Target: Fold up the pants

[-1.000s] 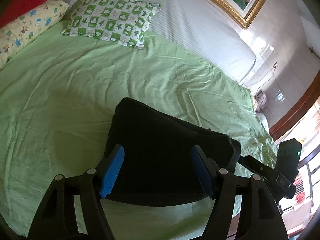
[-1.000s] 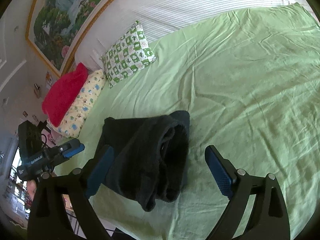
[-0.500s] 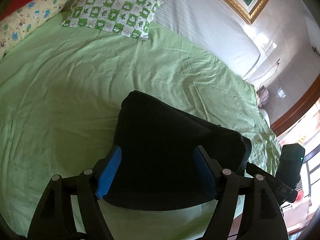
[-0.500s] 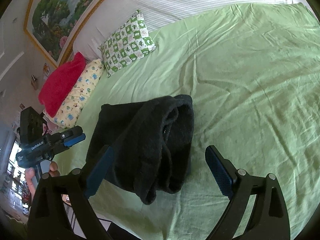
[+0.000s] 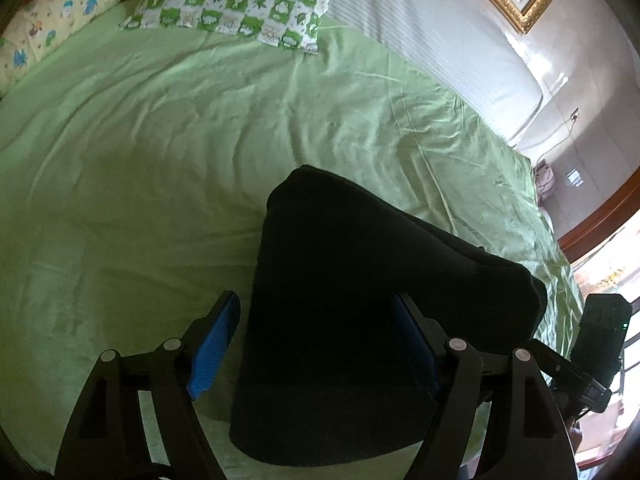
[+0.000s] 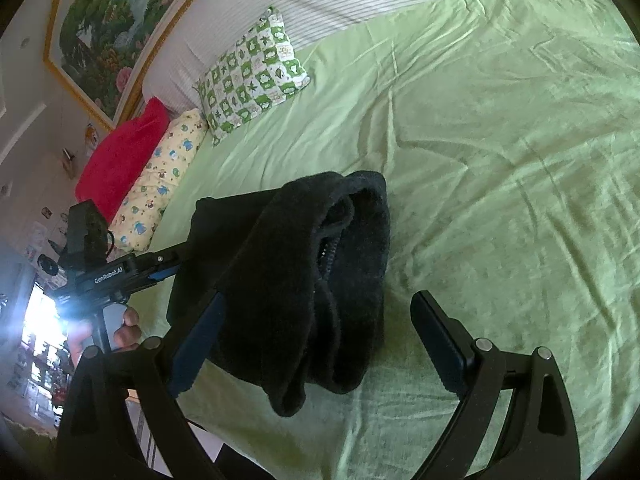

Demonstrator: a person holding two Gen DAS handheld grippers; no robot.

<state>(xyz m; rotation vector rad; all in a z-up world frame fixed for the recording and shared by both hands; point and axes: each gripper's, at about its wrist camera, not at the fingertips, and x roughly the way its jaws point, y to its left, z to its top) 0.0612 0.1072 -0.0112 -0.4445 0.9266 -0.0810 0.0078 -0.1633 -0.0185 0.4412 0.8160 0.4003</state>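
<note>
The black pants (image 5: 360, 300) lie folded in a thick bundle on the green bed sheet (image 5: 160, 160), near its front edge. My left gripper (image 5: 316, 340) hangs low over the bundle's near end, its jaws opening. The cloth lies between the blue pads, and the left pad (image 5: 216, 340) stands just clear of the pants' side. In the right wrist view the pants (image 6: 304, 280) show their layered open end. My right gripper (image 6: 316, 344) is open wide above that end and grips nothing. The left gripper (image 6: 172, 266) comes in from the left at the bundle's far side.
A green checked pillow (image 6: 252, 76), a yellow printed pillow (image 6: 160, 188) and a red one (image 6: 120, 160) lie at the head of the bed. A framed painting (image 6: 112, 20) hangs behind. A hand (image 6: 128, 328) holds the left gripper's handle. The bed's edge runs just under both grippers.
The left gripper has come down and closer to the pants, which fill more of its view, and its jaws have spread a little. The right gripper has barely moved.
</note>
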